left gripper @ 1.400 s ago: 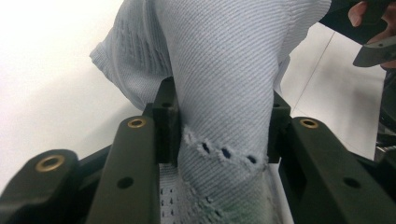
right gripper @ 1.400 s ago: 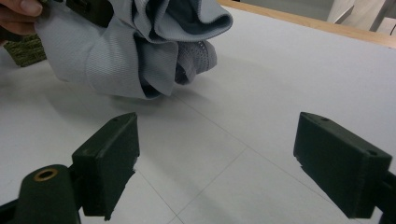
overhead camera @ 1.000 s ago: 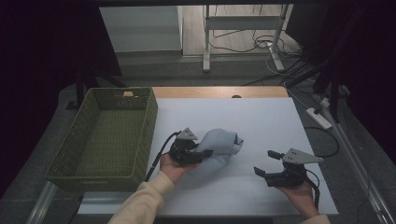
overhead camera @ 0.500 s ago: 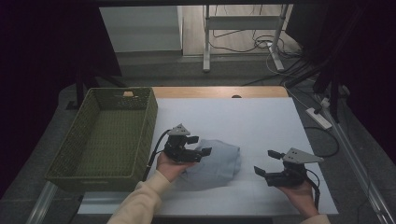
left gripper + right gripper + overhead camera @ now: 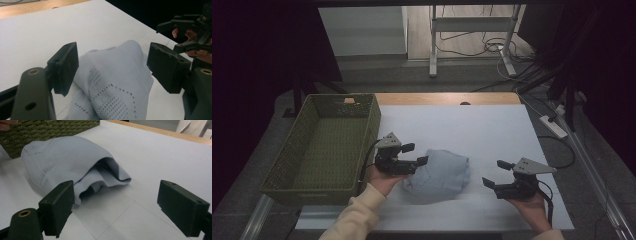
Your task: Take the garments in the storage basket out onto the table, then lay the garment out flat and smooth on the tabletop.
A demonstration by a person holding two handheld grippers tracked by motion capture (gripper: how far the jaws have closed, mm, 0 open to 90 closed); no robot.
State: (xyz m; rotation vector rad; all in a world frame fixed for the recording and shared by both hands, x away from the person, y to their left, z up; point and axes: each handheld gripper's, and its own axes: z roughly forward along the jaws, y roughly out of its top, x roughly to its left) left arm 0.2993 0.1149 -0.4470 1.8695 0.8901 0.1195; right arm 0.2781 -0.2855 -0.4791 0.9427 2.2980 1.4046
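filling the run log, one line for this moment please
left hand-held gripper: open, just released | cloth: bunched on table | right hand-held gripper: open

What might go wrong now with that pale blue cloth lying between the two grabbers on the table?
The left gripper has just opened its jaws and the cloth lies loose in a rumpled heap; closing again could catch one layer and let the rest unfold. The right gripper is open and apart from the cloth, so it gives no support. The basket stands close beside the left hand, so a swing that way might knock its wall.
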